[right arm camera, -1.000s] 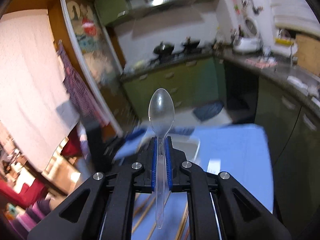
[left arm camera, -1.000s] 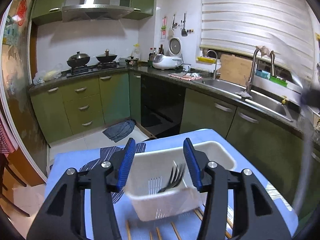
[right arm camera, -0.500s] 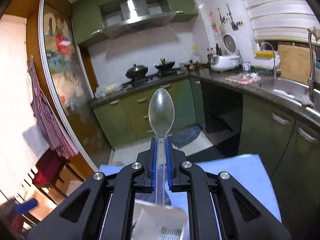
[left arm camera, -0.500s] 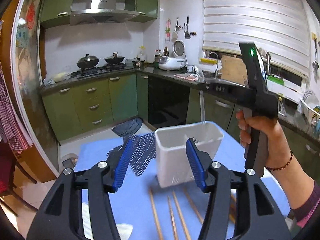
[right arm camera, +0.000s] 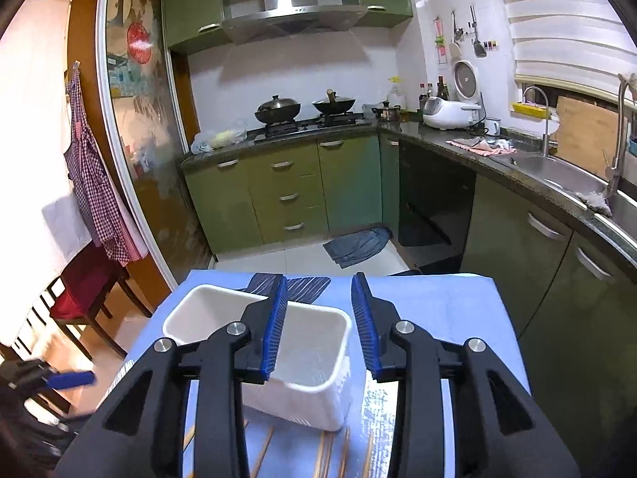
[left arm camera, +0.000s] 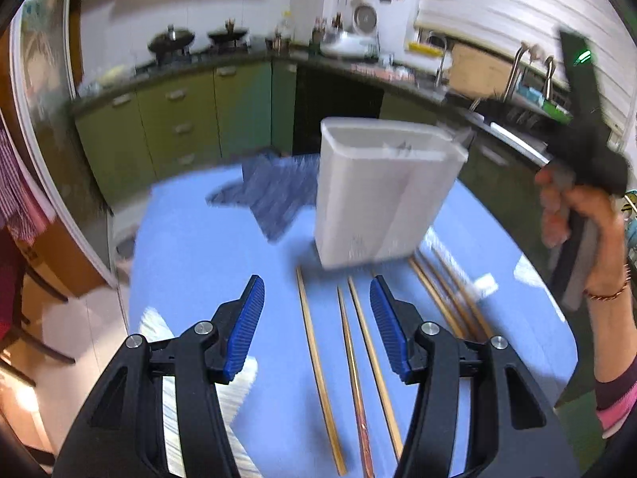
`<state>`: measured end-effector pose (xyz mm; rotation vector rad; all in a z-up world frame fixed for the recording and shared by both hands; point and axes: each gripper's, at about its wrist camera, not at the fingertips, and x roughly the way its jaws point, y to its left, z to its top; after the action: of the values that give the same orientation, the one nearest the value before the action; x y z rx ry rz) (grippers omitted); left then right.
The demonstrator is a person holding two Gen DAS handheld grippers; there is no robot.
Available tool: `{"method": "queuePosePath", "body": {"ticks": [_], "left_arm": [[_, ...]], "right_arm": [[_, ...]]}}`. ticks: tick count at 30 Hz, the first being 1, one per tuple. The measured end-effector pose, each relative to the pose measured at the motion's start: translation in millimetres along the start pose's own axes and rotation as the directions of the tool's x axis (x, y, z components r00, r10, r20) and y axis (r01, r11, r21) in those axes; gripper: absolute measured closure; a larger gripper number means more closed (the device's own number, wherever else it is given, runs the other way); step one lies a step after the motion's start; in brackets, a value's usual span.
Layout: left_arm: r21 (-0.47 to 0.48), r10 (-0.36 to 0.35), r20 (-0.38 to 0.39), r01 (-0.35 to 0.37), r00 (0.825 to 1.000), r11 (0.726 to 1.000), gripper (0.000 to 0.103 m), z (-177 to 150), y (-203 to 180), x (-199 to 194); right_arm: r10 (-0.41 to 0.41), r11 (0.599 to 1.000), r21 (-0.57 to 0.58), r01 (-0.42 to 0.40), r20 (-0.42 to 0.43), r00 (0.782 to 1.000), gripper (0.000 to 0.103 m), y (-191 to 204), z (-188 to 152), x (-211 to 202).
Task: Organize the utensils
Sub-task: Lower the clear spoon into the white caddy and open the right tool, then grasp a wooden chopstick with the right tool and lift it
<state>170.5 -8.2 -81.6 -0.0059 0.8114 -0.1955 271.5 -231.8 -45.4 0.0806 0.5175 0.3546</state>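
left gripper [left arm camera: 317,328]: jaws standing apart, nothing between the pads – hovering over the blue table cover [left arm camera: 199,263], pointing down at the chopsticks.
right gripper [right arm camera: 320,326]: jaws opening, empty – no utensil showing between the blue pads.
white caddy [right arm camera: 310,362]: sitting on the cover straight ahead of the right gripper and just below it, partly hidden behind the left finger [right arm camera: 274,326]; the inside I can see is looking empty from this view. From the left wrist view the white caddy [left arm camera: 378,195] is standing upright ahead of the left gripper, slightly to its right; dark tines are poking over the rim, too blurred to name.
chopsticks [left arm camera: 358,358]: lying loose on the cover, running lengthwise between and past the left gripper's fingertips – three in the gap, more off to the right of the right finger.
striped cloth [left arm camera: 274,191]: lying on the cover beyond the left gripper, left of the caddy.
person's hand [left arm camera: 581,219]: gripping the right gripper's handle, far right of the left wrist view, motion-blurred.
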Motion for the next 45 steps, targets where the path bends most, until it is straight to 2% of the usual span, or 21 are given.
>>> {"method": "queuePosePath", "body": {"ticks": [3, 5, 8, 10, 12, 17, 21, 22, 25, 27, 29, 34, 37, 40, 42, 45], "left_arm": [[-0.010, 0.004, -0.088, -0.005, 0.996, 1.000, 0.050, -7, -1, 18], [-0.011, 0.015, -0.152, -0.017, 0.988, 1.000, 0.050, -14, 0, 32], [-0.025, 0.013, -0.248, -0.020, 0.969, 1.000, 0.068, -20, 4, 52], [-0.046, -0.001, -0.302, -0.014, 0.953, 0.999, 0.070, -24, 7, 65], [-0.046, 0.001, -0.330, -0.017, 0.944, 0.999, 0.079, -26, 7, 75], [-0.026, 0.030, -0.374, -0.043, 0.927, 0.999, 0.079, -23, 4, 96], [-0.031, 0.046, -0.427, -0.066, 0.903, 0.997, 0.086, -21, 4, 113], [-0.027, 0.055, -0.423, -0.073, 0.905, 0.997, 0.086, -19, 4, 114], [-0.010, 0.067, -0.443, -0.080, 0.894, 0.997, 0.087, -18, 2, 115], [0.009, 0.083, -0.447, -0.088, 0.890, 0.996, 0.094, -18, 0, 115], [0.019, 0.082, -0.453, -0.082, 0.888, 0.996, 0.095, -17, 0, 117], [0.018, 0.073, -0.454, -0.073, 0.888, 0.997, 0.096, -18, 3, 114], [0.018, 0.076, -0.423, -0.075, 0.903, 0.997, 0.096, -17, 6, 103], [0.006, 0.074, -0.395, -0.077, 0.916, 0.997, 0.096, -15, 10, 93], [0.004, 0.073, -0.375, -0.077, 0.924, 0.997, 0.096, -13, 11, 85], [0.006, 0.078, -0.345, -0.081, 0.935, 0.997, 0.096, -11, 13, 73]], "right_arm": [[-0.006, 1.000, 0.011, 0.006, -0.010, 1.000, 0.069, -9, -5, -22], [-0.021, 1.000, 0.007, 0.021, -0.047, 0.999, 0.068, -15, -14, -34], [-0.030, 1.000, 0.000, 0.030, -0.140, 0.990, 0.066, -28, -39, -44], [-0.040, 0.999, 0.001, 0.041, -0.198, 0.979, 0.066, -38, -58, -48], [-0.048, 0.999, 0.011, 0.052, -0.240, 0.970, 0.066, -49, -74, -50], [-0.058, 0.998, 0.017, 0.067, -0.325, 0.944, 0.066, -68, -100, -44], [-0.031, 0.999, 0.016, 0.042, -0.429, 0.903, 0.066, -67, -116, -26], [-0.020, 0.999, 0.020, 0.032, -0.454, 0.891, 0.066, -67, -119, -21], [-0.014, 1.000, 0.014, 0.024, -0.508, 0.861, 0.066, -63, -130, -9], [-0.007, 1.000, 0.014, 0.018, -0.538, 0.843, 0.066, -59, -136, -3], [0.009, 1.000, 0.025, 0.007, -0.569, 0.822, 0.066, -56, -141, 4], [0.001, 1.000, 0.020, 0.014, -0.623, 0.782, 0.066, -50, -144, 23], [-0.005, 1.000, 0.015, 0.020, -0.661, 0.750, 0.066, -50, -147, 38], [-0.018, 1.000, 0.003, 0.028, -0.693, 0.721, 0.074, -48, -150, 52], [-0.035, 0.999, -0.014, 0.036, -0.705, 0.708, 0.079, -45, -152, 60], [-0.063, 0.998, -0.043, 0.046, -0.713, 0.699, 0.081, -41, -152, 67]]}}
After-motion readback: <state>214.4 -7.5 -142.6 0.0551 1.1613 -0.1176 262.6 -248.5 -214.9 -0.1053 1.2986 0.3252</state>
